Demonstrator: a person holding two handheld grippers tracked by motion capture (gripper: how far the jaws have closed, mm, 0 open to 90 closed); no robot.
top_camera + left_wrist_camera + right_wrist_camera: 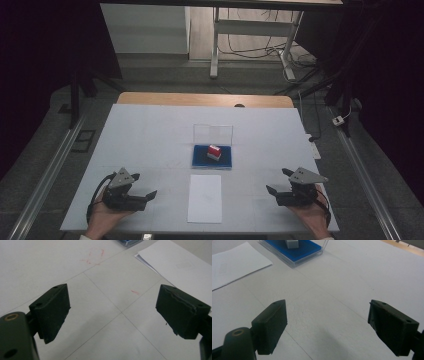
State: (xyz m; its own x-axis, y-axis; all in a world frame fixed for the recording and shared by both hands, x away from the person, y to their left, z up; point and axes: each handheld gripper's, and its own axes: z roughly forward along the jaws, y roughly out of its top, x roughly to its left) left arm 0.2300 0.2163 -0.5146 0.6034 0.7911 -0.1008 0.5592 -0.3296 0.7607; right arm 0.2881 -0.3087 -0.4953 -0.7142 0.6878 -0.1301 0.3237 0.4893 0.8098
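Both grippers sat with jaws apart and empty, left gripper and right gripper flanking the paper sheet. The red stamp stood on its blue ink pad, straight beyond the sheet; both looked about equally near.

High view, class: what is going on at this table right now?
A person holds a claw in each hand, low over the white table. The left claw and right claw are both open and empty. Between them lies a sheet of paper. Beyond it sits a blue ink pad with its clear lid up and a red-and-white stamp on it, untouched.
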